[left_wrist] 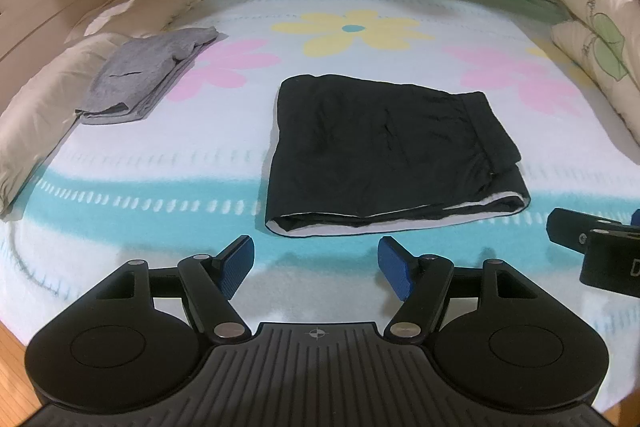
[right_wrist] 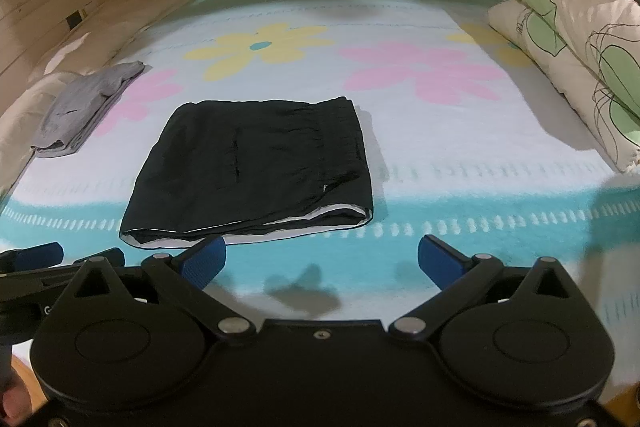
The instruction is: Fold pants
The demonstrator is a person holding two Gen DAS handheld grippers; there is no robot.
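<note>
- Surveying from the left wrist view: left gripper, jaws standing moderately apart, blue pads bare, nothing held; it hangs over the teal band of the blanket.
- Black pants, already folded into a flat rectangle, lie just ahead of the left gripper's tips, slightly to their right, with the white-lined open edge nearest.
- Right gripper, partly in frame at the right edge; state not legible in this view.
- Grey garment, folded, far ahead to the left, beside a pale pillow.
- Right wrist view: right gripper, jaws wide apart, empty; pants ahead and to its left, near edge just beyond the left fingertip.
- Patterned bedding stack, far right of the tongs.
- Judgement: folding looks near complete; a final fold or a move to the grey pile may remain.
- Handling advice: pinch all layers at both near corners together, lift evenly, and keep the slippery lining from sliding out.
</note>
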